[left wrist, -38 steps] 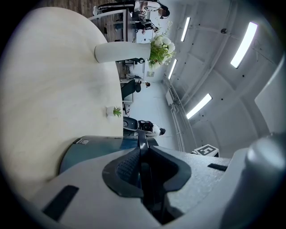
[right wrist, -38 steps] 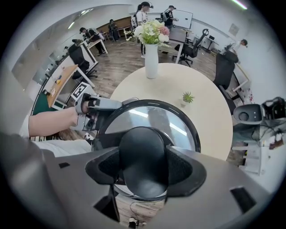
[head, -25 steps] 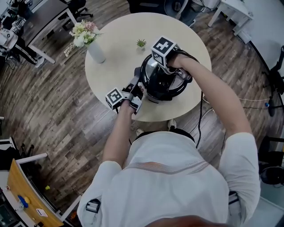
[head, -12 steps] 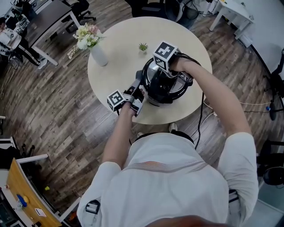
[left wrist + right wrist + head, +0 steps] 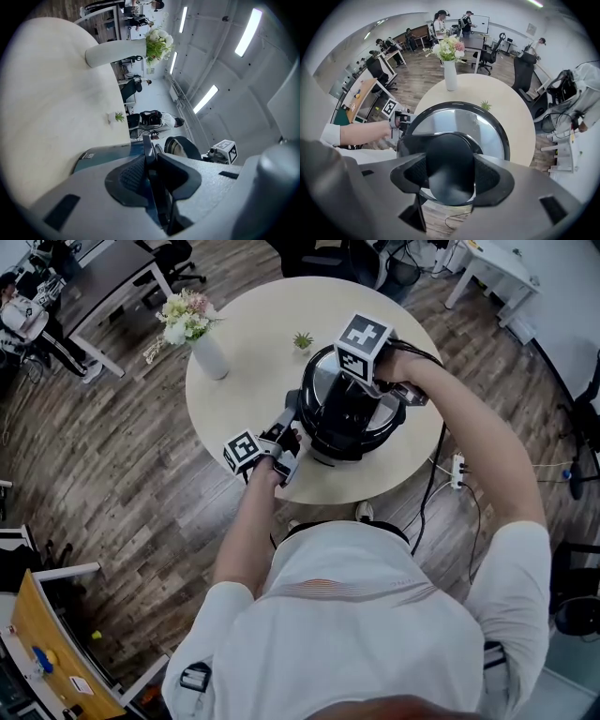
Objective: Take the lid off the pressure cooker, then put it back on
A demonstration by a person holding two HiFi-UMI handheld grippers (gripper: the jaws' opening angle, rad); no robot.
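Observation:
A black pressure cooker (image 5: 345, 439) stands on the round beige table (image 5: 253, 306). My right gripper (image 5: 354, 388) points straight down and is shut on the black knob (image 5: 451, 171) of the steel lid (image 5: 461, 123). It holds the lid a little above the pot. My left gripper (image 5: 289, 425) lies level at the cooker's left side. The thin edge of the cooker's side handle (image 5: 149, 152) sits between its jaws, which are opening slightly while the pads still touch it. The pot's inside is hidden under the lid.
A white vase of flowers (image 5: 204, 351) stands at the table's far left, and a small potted plant (image 5: 301, 337) just behind the cooker. A cable (image 5: 434, 465) hangs off the table's right edge. Desks, chairs and people are around the room.
My right gripper has risen with the lid, so the lid now sits higher over the pot. The left gripper has stayed on the side handle.

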